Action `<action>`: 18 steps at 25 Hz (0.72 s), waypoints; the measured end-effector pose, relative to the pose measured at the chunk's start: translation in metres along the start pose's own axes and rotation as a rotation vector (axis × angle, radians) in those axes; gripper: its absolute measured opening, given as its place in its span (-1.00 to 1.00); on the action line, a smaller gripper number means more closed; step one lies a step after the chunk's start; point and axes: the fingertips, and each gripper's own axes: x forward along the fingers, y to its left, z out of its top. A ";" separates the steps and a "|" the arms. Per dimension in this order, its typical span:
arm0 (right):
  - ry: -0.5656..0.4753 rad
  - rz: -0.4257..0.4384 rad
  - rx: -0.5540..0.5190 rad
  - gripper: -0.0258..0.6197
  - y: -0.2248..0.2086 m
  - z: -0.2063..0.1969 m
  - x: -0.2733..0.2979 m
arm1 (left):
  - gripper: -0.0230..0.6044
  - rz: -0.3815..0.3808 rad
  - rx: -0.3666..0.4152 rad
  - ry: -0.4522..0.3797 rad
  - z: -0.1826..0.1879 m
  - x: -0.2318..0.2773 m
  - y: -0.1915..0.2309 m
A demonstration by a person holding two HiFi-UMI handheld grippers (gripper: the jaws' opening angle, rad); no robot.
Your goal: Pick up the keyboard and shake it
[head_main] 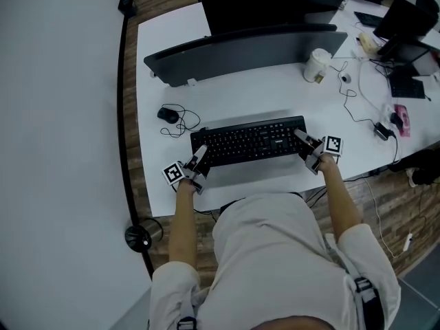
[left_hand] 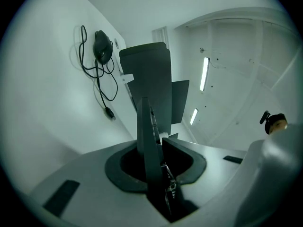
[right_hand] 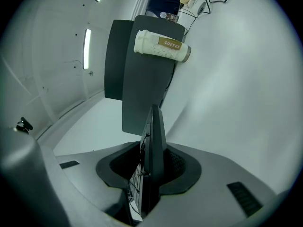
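Note:
The black keyboard (head_main: 247, 141) hangs a little above the white desk (head_main: 172, 33) and casts a wide shadow under its near edge. My left gripper (head_main: 198, 158) clamps its left end and my right gripper (head_main: 307, 145) clamps its right end. In the left gripper view the keyboard (left_hand: 147, 141) stands edge-on between the dark pads of my left gripper (left_hand: 151, 169). The right gripper view shows the same: the keyboard (right_hand: 154, 150) runs edge-on through my right gripper (right_hand: 150, 171), its keys facing left.
A wide dark monitor (head_main: 240, 50) stands behind the keyboard. A wired mouse (head_main: 168, 115) lies to the left, a paper coffee cup (head_main: 317, 65) to the right. Cables and small devices (head_main: 385, 115) crowd the desk's right side. The person's torso is at the desk's front edge.

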 end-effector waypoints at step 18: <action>0.028 -0.033 -0.069 -0.51 -0.002 0.004 -0.003 | -0.57 -0.024 -0.055 -0.027 -0.012 0.000 0.005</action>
